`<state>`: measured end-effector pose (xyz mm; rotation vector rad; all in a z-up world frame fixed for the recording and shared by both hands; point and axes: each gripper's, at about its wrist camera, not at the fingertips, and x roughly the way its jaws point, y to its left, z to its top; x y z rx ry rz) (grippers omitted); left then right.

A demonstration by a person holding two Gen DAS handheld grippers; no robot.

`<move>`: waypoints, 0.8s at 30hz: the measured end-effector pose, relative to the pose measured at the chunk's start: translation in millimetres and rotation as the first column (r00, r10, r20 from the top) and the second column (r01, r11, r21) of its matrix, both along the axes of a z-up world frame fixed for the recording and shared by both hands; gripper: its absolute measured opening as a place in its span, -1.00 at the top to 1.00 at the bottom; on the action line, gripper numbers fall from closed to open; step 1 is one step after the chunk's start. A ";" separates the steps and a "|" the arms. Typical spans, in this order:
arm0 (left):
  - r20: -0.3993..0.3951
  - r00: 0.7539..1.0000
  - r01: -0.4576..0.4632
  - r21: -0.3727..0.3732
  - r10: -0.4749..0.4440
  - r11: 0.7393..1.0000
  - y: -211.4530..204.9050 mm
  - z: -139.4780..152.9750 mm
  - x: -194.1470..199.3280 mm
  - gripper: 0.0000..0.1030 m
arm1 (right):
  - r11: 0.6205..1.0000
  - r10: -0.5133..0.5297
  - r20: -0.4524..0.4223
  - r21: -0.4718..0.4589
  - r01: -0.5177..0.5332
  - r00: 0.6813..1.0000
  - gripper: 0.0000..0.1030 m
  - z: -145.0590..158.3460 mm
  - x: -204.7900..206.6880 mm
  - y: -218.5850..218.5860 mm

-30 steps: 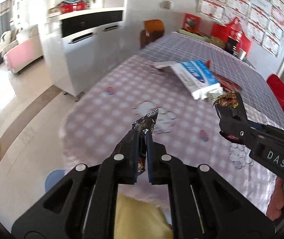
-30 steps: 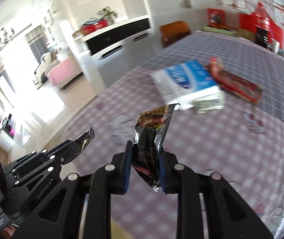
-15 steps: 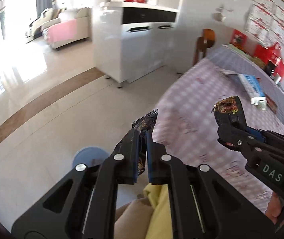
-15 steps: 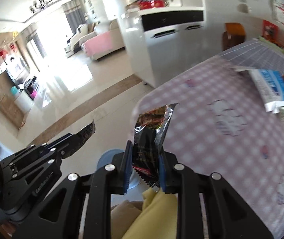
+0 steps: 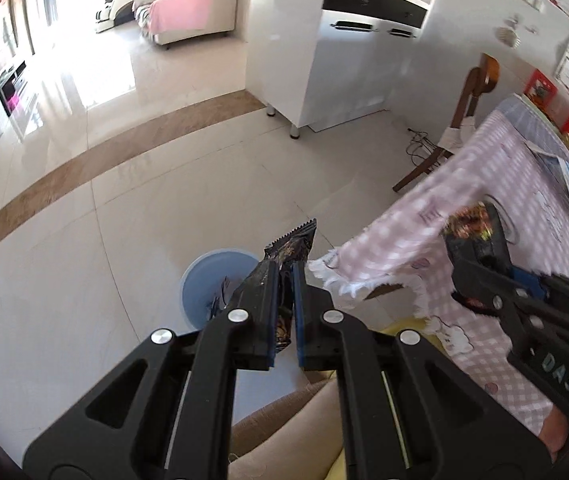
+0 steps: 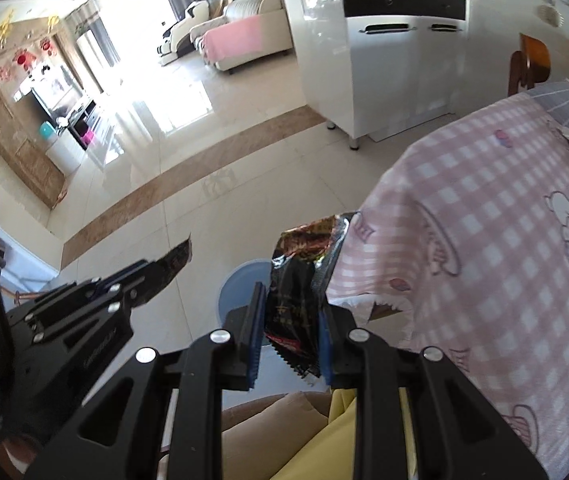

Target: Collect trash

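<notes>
Beyond the left camera's black fingers, the left tool (image 5: 284, 280) is clenched on a dark crinkled foil snack wrapper (image 5: 293, 246), poised over the round pale-blue plastic bin (image 5: 204, 276) on the tiled floor; the right tool (image 5: 480, 248) shows alongside, by the pink checked tablecloth (image 5: 484, 168) of the worktop. From the right camera, the right tool (image 6: 289, 314) grips a black-and-red foil wrapper (image 6: 296, 280) above that bin (image 6: 240, 284), with the left tool (image 6: 140, 280) lower left.
</notes>
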<state>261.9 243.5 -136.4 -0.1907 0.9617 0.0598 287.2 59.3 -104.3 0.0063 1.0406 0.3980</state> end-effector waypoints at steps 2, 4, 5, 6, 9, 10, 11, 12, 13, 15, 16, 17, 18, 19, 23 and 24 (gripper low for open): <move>-0.011 1.000 -0.028 -0.018 0.028 0.999 10.1 -6.6 6.5 0.84 | 1.000 0.010 -0.007 -0.007 -0.010 1.000 0.55 -3.4 3.4 4.7; -0.040 0.998 -0.053 -0.058 0.051 0.997 22.2 -16.4 11.2 0.84 | 1.000 0.019 -0.015 -0.019 -0.019 1.000 0.55 -7.7 6.7 10.5; -0.049 0.997 -0.067 -0.070 0.064 0.995 27.4 -20.5 11.8 0.84 | 1.000 0.021 -0.017 -0.022 -0.021 1.000 0.55 -9.7 8.7 12.8; -0.060 0.995 -0.088 -0.075 0.083 0.993 33.8 -24.9 12.1 0.84 | 0.999 0.025 -0.021 -0.026 -0.026 0.999 0.55 -12.1 10.0 15.5; -0.087 0.990 -0.119 -0.075 0.113 0.990 47.9 -35.9 8.9 0.84 | 0.999 0.035 -0.033 -0.038 -0.036 0.999 0.55 -19.4 13.6 24.0; -0.095 0.988 -0.130 -0.073 0.123 0.989 49.3 -38.1 7.5 0.84 | 0.998 0.042 -0.039 -0.043 -0.043 0.998 0.55 -22.2 16.0 26.7; -0.102 0.986 -0.141 -0.072 0.133 0.987 53.0 -40.5 5.6 0.84 | 0.998 0.050 -0.044 -0.046 -0.052 0.998 0.55 -23.9 16.4 29.2; -0.109 0.983 -0.154 -0.071 0.146 0.985 58.0 -43.2 2.1 0.84 | 0.997 0.064 -0.052 -0.047 -0.066 0.997 0.55 -26.5 16.8 35.0; -0.113 0.981 -0.164 -0.069 0.155 0.984 62.9 -45.6 -1.2 0.84 | 0.996 0.076 -0.058 -0.049 -0.079 0.995 0.55 -27.0 14.9 42.2; -0.125 0.975 -0.193 -0.054 0.185 0.980 71.9 -49.7 -9.7 0.84 | 0.992 0.112 -0.069 -0.051 -0.115 0.991 0.55 -30.2 18.6 58.0; -0.133 0.970 -0.210 -0.042 0.203 0.977 76.6 -51.4 -14.3 0.83 | 0.990 0.127 -0.075 -0.052 -0.131 0.989 0.52 -31.8 20.0 65.6; -0.139 0.967 -0.221 -0.031 0.215 0.975 80.5 -52.7 -17.1 0.79 | 0.988 0.141 -0.084 -0.051 -0.146 0.986 0.50 -33.2 21.7 73.0; -0.143 0.961 -0.239 -0.013 0.235 0.971 85.2 -53.1 -21.9 0.57 | 0.987 0.150 -0.092 -0.046 -0.155 0.984 0.48 -34.3 24.2 81.0; -0.138 0.958 -0.254 -0.003 0.251 0.967 88.9 -52.2 -25.8 0.05 | 0.987 0.153 -0.096 -0.040 -0.158 0.984 0.29 -34.5 26.2 86.0; -0.081 0.948 -0.305 0.043 0.307 0.951 102.5 -43.7 -44.0 -0.39 | 0.986 0.164 -0.050 -0.035 -0.165 0.985 -0.35 -27.7 29.4 100.3; -0.084 0.944 -0.317 0.045 0.320 0.947 106.3 -42.4 -47.9 -0.39 | 0.983 0.174 -0.041 -0.042 -0.176 0.984 -0.35 -26.2 28.4 102.8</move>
